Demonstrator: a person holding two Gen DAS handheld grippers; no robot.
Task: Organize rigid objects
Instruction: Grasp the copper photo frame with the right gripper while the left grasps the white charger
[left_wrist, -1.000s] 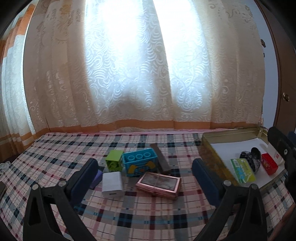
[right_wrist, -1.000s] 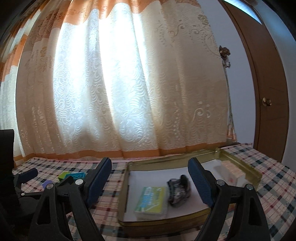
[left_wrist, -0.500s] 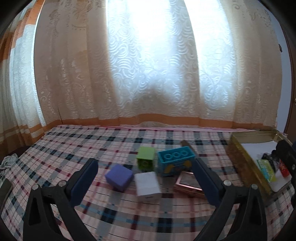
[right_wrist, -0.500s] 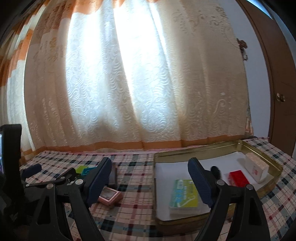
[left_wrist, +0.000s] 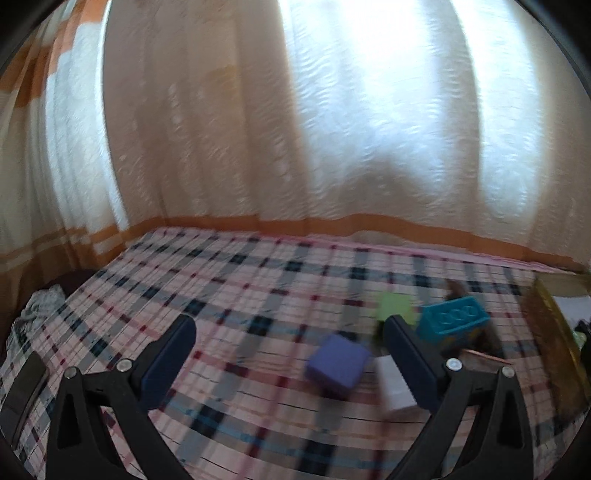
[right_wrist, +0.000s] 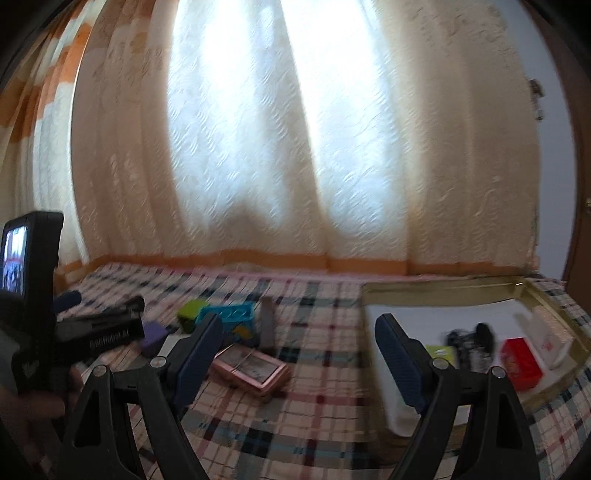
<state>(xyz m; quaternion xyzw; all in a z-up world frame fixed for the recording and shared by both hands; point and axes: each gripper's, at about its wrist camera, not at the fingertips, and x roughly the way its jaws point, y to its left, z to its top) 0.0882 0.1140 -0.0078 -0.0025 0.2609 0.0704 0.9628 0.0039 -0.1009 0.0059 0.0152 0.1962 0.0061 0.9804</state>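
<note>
A cluster of small rigid objects lies on the plaid cloth: a purple cube (left_wrist: 338, 365), a white block (left_wrist: 394, 384), a green cube (left_wrist: 393, 304), a blue toy brick (left_wrist: 454, 319) and a pink flat case (right_wrist: 253, 367). A dark bar (right_wrist: 266, 325) lies behind the case. My left gripper (left_wrist: 288, 365) is open and empty, with the purple cube between its fingers, farther off. My right gripper (right_wrist: 299, 363) is open and empty above the cloth, between the pink case and the gold tray (right_wrist: 443, 288).
The gold tray holds a green packet (right_wrist: 439, 350), a dark object (right_wrist: 469, 341), a red box (right_wrist: 521, 363) and a white box (right_wrist: 546, 338). Lace curtains hang close behind the table. A dark phone (left_wrist: 22, 391) lies at the left edge. A wooden door (right_wrist: 581, 221) stands at right.
Both grippers have swung left. The object cluster has slid right in the left view; the tray has slid right in the right view and the cluster has come into view. Both stay open.
</note>
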